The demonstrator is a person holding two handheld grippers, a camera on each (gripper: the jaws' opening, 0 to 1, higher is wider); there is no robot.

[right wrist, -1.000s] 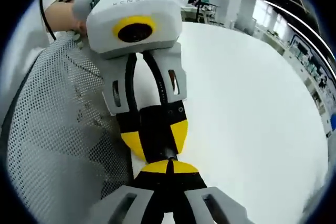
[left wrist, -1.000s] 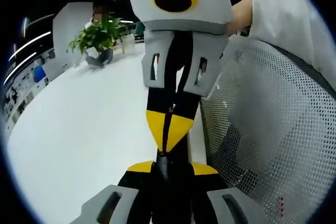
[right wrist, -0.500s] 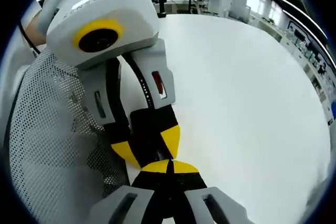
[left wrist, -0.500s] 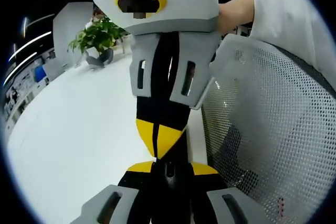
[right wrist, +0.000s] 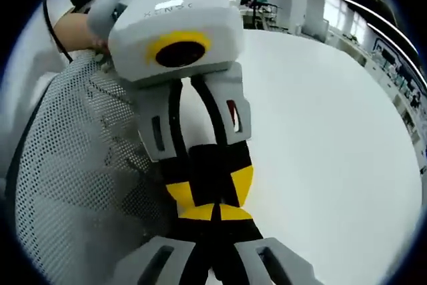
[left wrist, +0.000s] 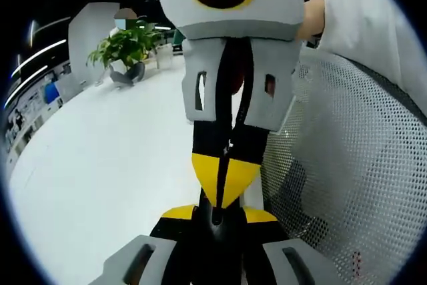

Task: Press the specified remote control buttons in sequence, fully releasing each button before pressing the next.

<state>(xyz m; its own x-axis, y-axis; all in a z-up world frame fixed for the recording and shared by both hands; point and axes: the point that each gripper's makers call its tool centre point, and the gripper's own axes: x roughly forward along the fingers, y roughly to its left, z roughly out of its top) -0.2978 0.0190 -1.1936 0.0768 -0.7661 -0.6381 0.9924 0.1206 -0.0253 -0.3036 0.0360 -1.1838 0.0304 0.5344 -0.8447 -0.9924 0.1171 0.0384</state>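
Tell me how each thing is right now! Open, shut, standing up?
right gripper: fingers shut, tip pressed up against the left gripper's tip.
left gripper: fingers a little apart with something dark between them; can't tell whether they are clamping.
potted plant: standing upright, far off.

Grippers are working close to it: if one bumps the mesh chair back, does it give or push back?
Probably gives: the mesh chair back looks like thin perforated fabric, and darker shapes show through it. Stretched like that, it would likely flex and spring back rather than stay dented. The open holes might snag a narrow tip. Its frame stiffness can't be judged.
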